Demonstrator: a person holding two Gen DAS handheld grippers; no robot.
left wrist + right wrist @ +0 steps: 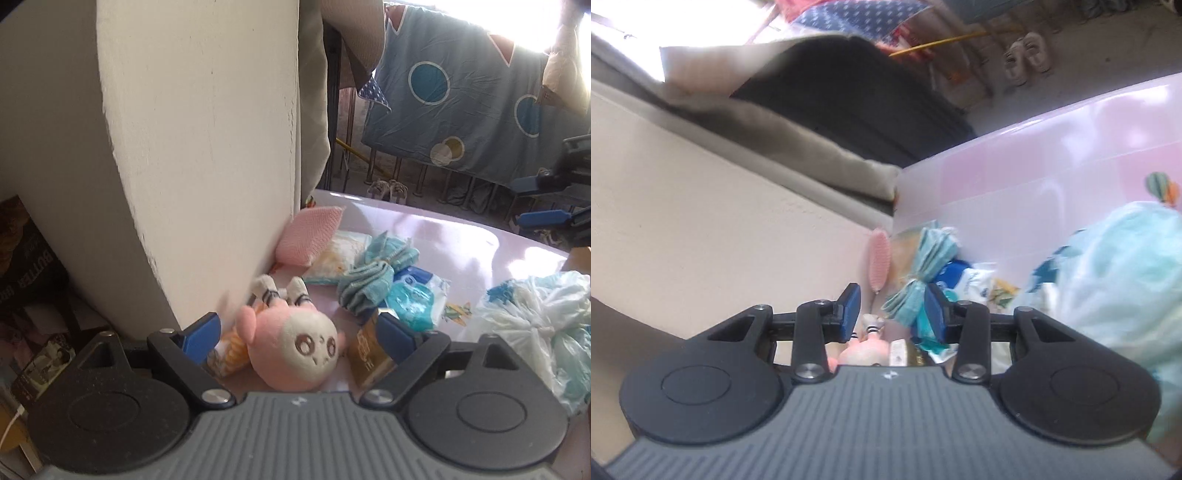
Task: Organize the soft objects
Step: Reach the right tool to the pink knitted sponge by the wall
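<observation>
Left claw (297, 336) gapes, unclenched, around plush toy (295, 350), feet pointing away.

Pink table (461, 240) under plush toy (295, 350), towels (369, 280).

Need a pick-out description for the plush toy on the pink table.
Find the white pillar at the pink table's edge. At its foot, between the left gripper's open fingers, lies the plush toy: the only thing there with a round pink-and-cream head and embroidered eyes.
</observation>
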